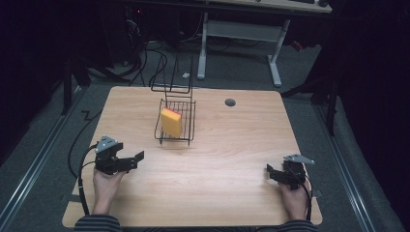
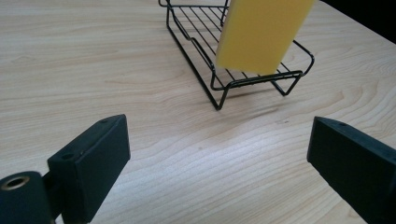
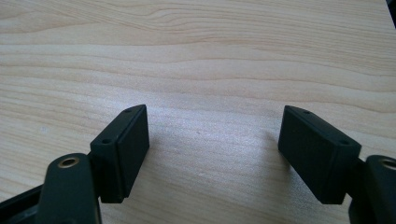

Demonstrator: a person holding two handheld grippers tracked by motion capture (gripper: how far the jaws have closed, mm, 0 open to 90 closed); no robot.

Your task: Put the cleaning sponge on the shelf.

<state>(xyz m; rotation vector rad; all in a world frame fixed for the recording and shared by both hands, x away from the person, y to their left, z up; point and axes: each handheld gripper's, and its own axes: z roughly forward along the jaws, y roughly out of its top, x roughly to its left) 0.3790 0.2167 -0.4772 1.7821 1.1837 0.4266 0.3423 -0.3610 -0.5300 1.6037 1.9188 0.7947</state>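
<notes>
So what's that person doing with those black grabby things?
A person sits at a wooden table with a gripper in each hand. The left gripper points toward a black wire rack in the middle, where a yellow sponge stands on edge. Its jaws are apart with nothing between them. The right gripper rests near the table's right edge, open too. Nothing is being held.

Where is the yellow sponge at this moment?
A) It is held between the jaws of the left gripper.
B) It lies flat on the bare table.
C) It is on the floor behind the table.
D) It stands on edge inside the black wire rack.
D: the yellow sponge stands on its edge in the black wire rack, apart from both grippers.
</notes>
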